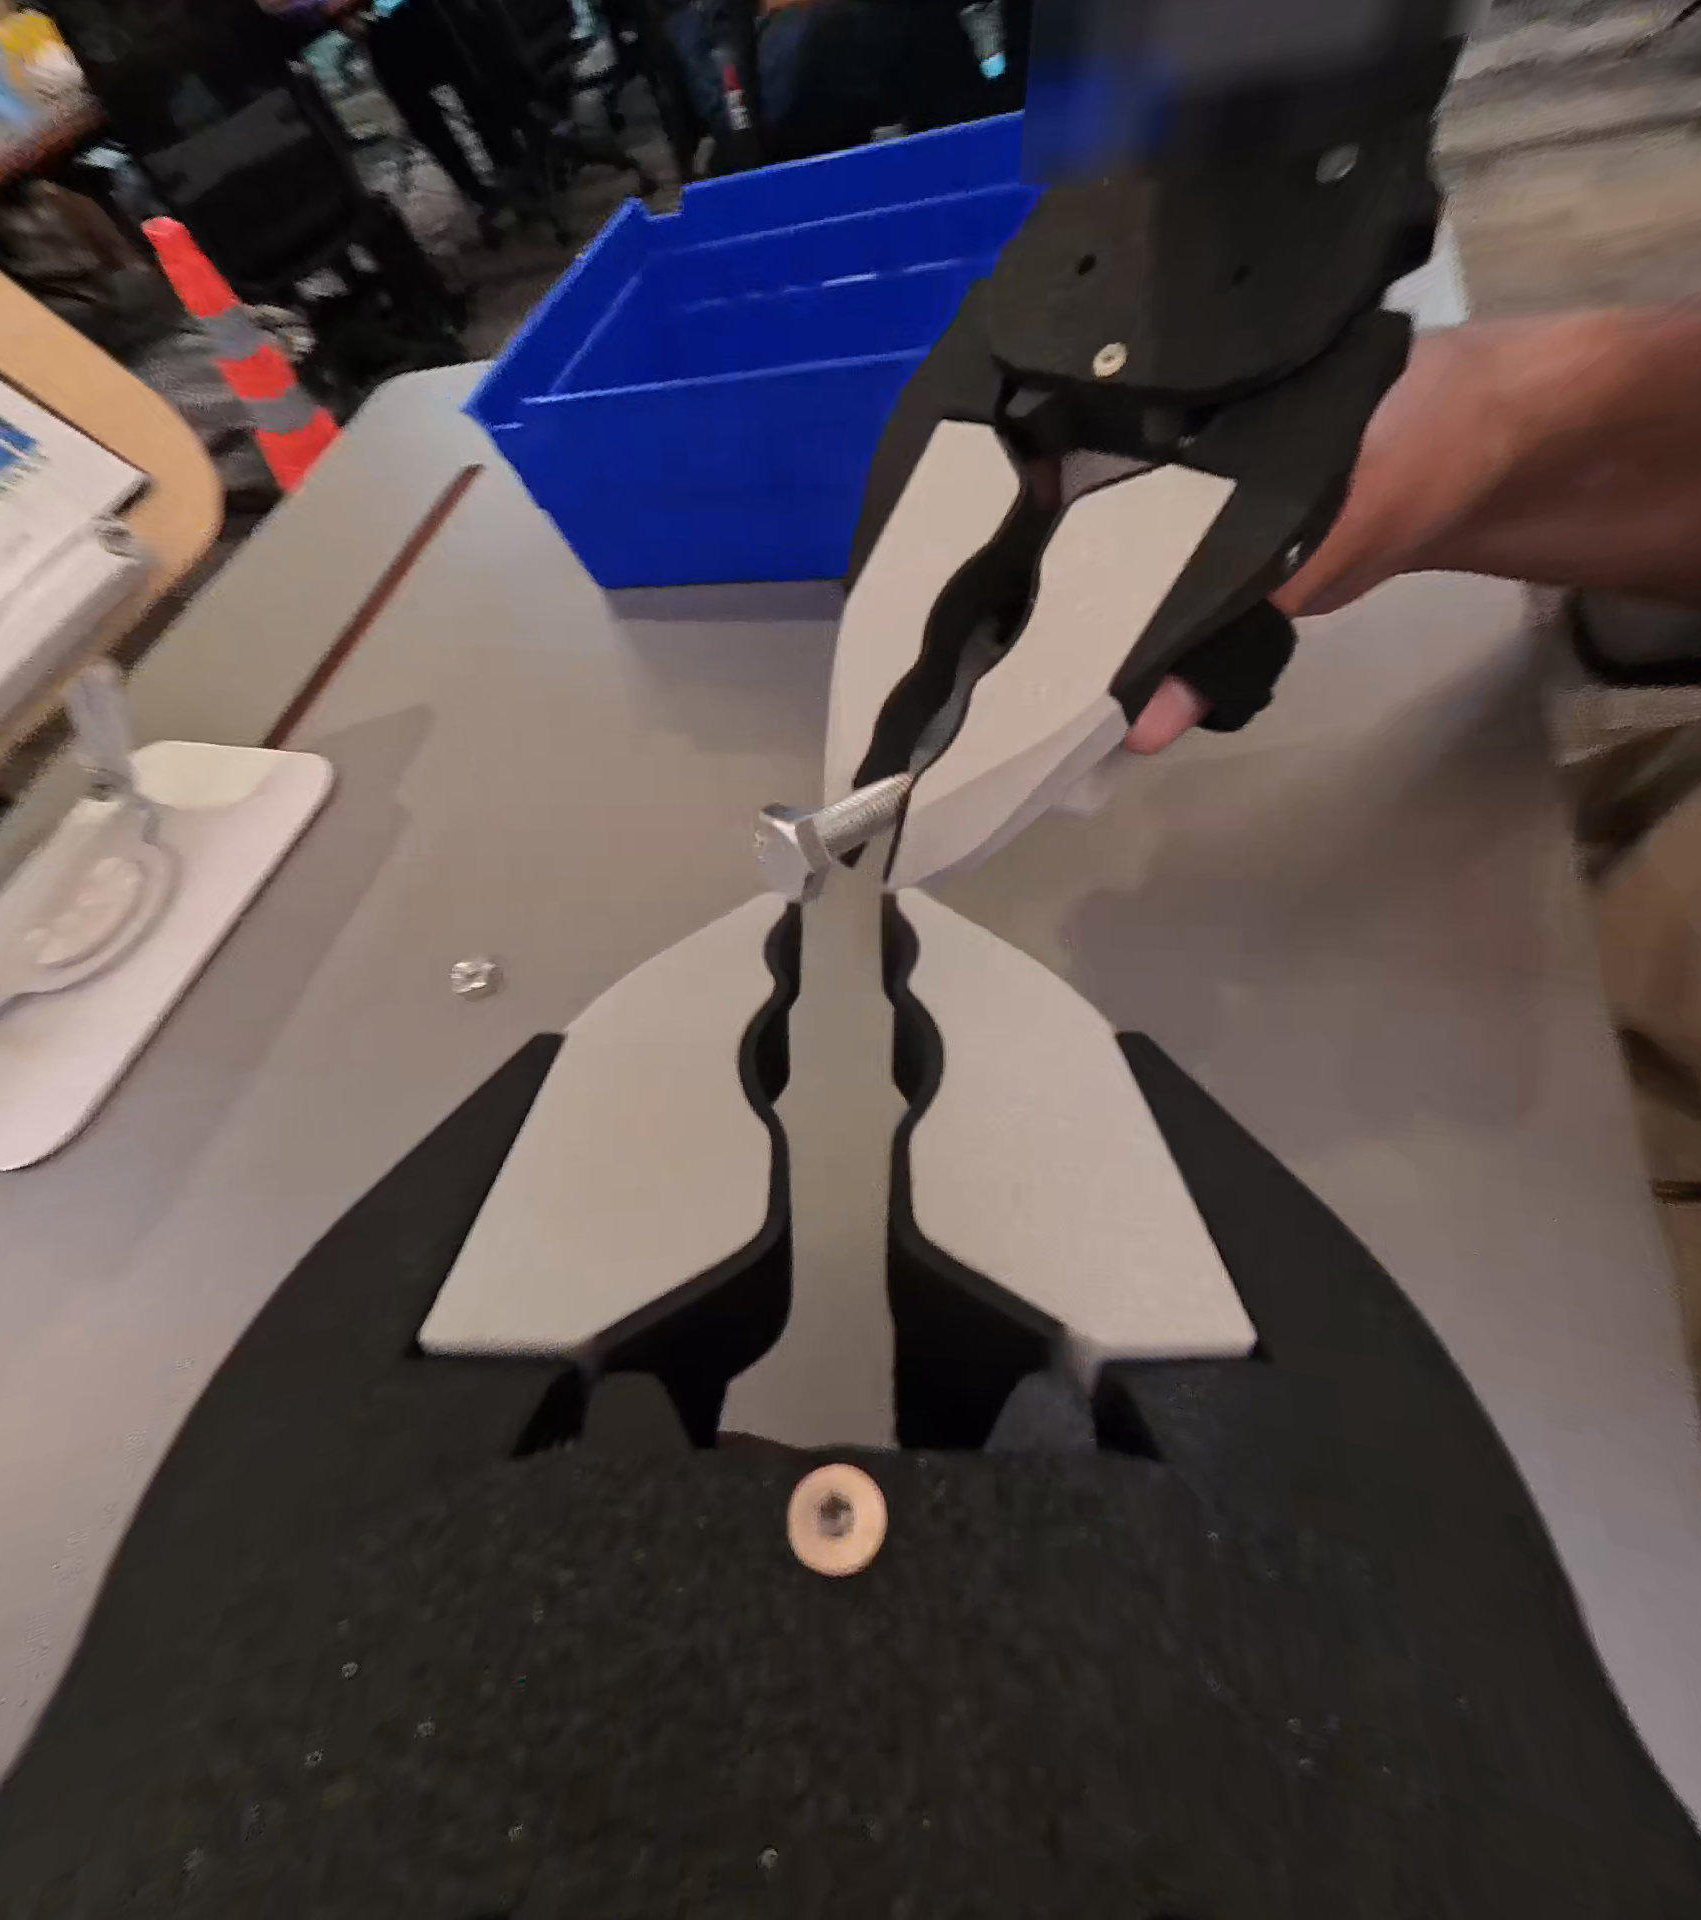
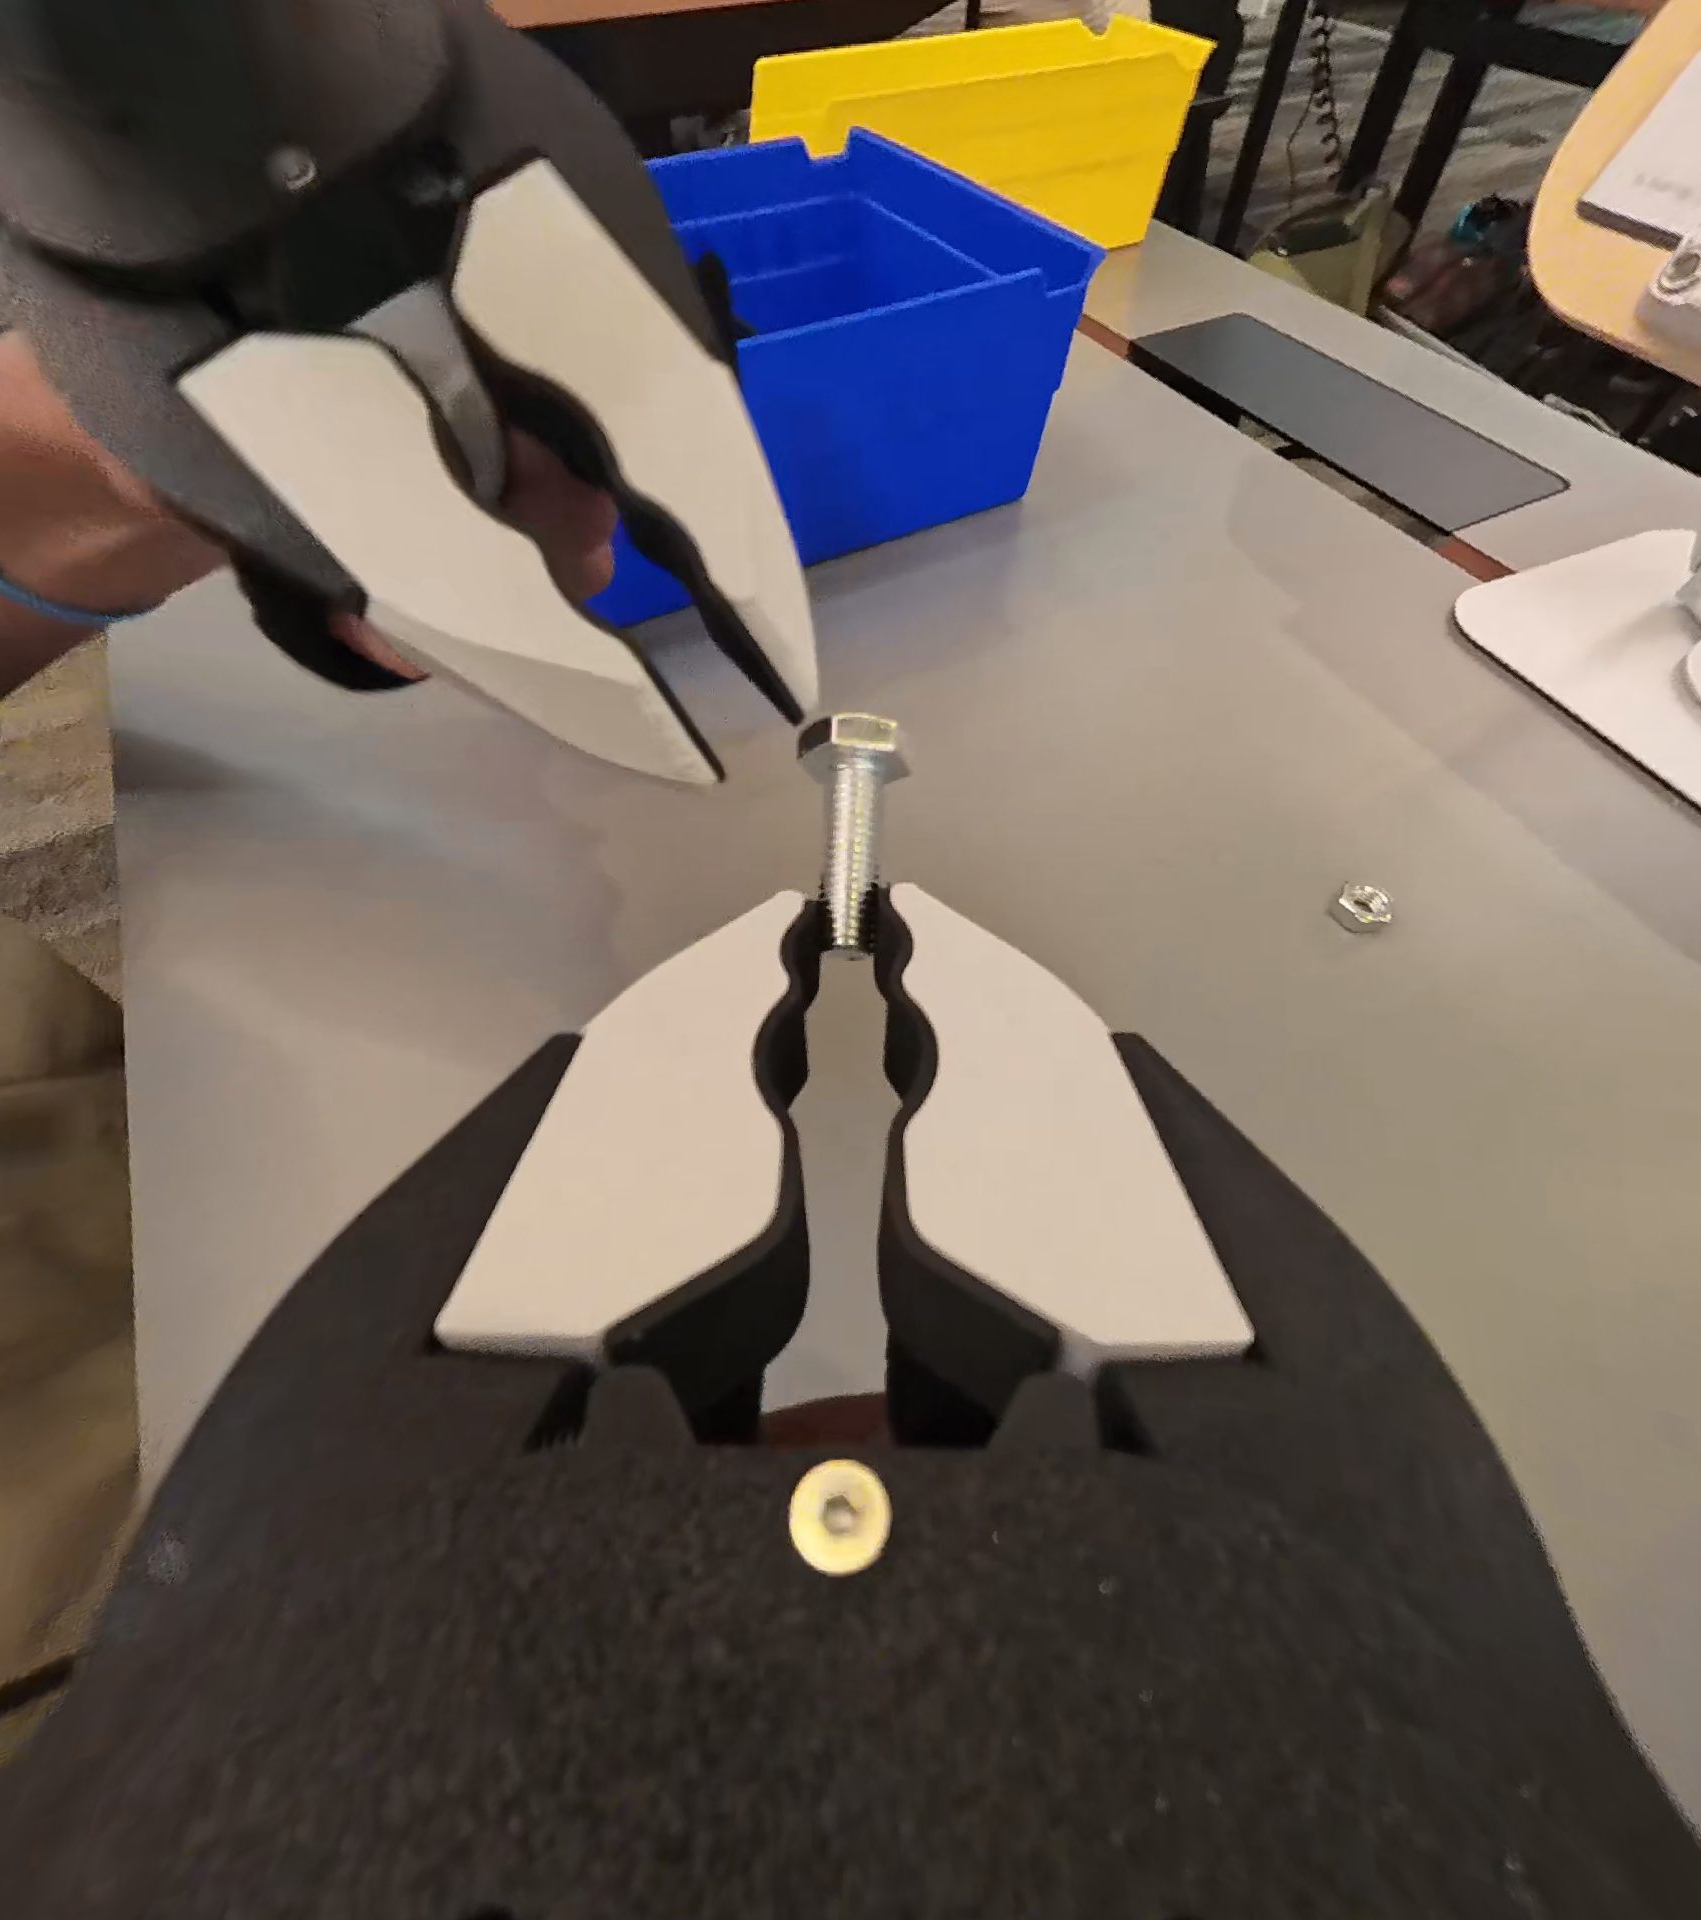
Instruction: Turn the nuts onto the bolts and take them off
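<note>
We can't see the bolt's [image 2: 851, 831] threaded tip, it's buried between the right gripper's [image 2: 848, 902] pads, and the yellow bin [image 2: 981, 114] sits half-hidden behind the blue one [image 2: 887, 384].

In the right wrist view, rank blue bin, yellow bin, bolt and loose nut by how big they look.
1. Blue bin
2. Yellow bin, though it sits farther back and is partly hidden, so true size is unsure
3. Bolt, held by the right gripper
4. Nut

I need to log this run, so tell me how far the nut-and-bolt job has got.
Done: the nut is off, lying loose on the grey table.
In hand: the right gripper clamps the bolt by its threaded end, head outward; the left gripper is beside the head, jaws slightly apart and empty.
Left: pick up the nut and thread it on.
</note>
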